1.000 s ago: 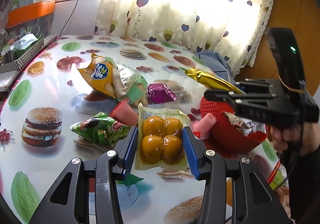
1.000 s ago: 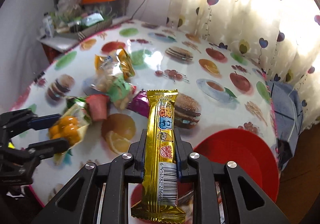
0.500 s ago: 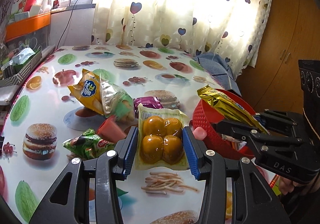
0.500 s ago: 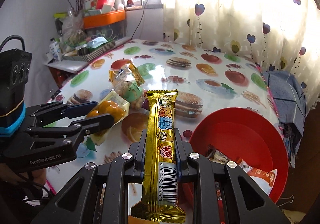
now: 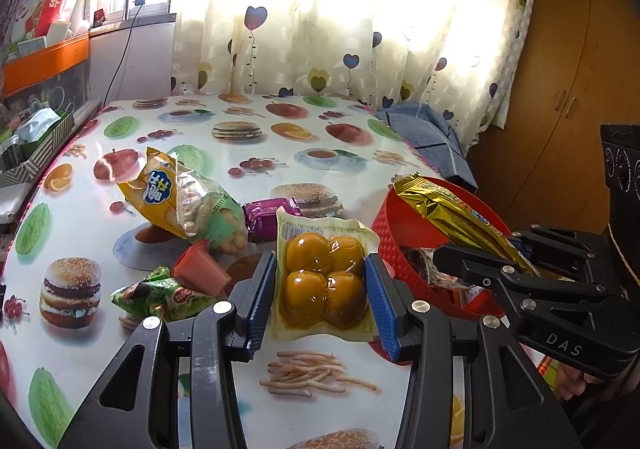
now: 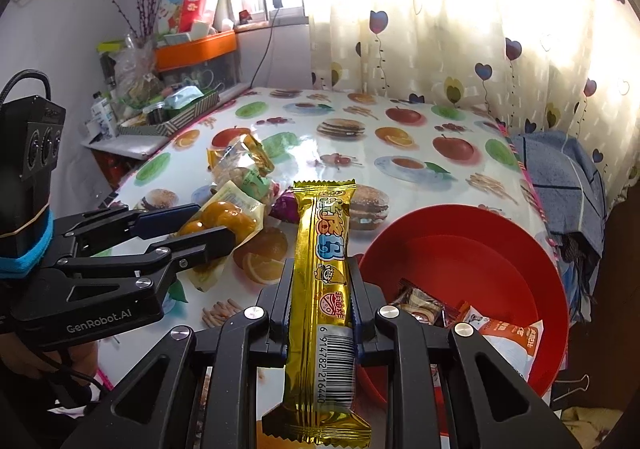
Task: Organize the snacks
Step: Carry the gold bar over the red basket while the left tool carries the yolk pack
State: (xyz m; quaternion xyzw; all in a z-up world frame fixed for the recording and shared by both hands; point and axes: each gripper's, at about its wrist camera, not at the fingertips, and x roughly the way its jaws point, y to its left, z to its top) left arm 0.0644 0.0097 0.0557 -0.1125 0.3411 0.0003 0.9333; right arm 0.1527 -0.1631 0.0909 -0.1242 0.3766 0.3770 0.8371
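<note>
My left gripper [image 5: 322, 291] is shut on a clear vacuum pack of yellow-orange balls [image 5: 325, 281], held above the table; the same pack [image 6: 224, 219] shows in the right wrist view between the left gripper [image 6: 192, 227] fingers. My right gripper [image 6: 320, 305] is shut on a long gold snack bar [image 6: 324, 281], which stands beside the near rim of the red bowl [image 6: 480, 249]. In the left wrist view the gold bar [image 5: 452, 217] and the right gripper [image 5: 476, 253] reach over the red bowl [image 5: 396, 233]. Several wrapped snacks [image 6: 492, 325] lie in the bowl.
Loose snacks lie left of the bowl: a yellow bag [image 5: 156, 189], a clear bag of puffs [image 5: 208, 213], a purple wrapper [image 5: 264, 215], a green packet [image 5: 160, 293] and a pink cup [image 5: 200, 269]. A blue cloth [image 5: 424, 133] hangs over the table's far right edge. A cluttered tray [image 6: 172, 113] stands at the far left.
Both grippers have drawn back and risen slightly with their snacks still held. The right gripper with the gold bar now sits lower right in the left view, over the bowl.
</note>
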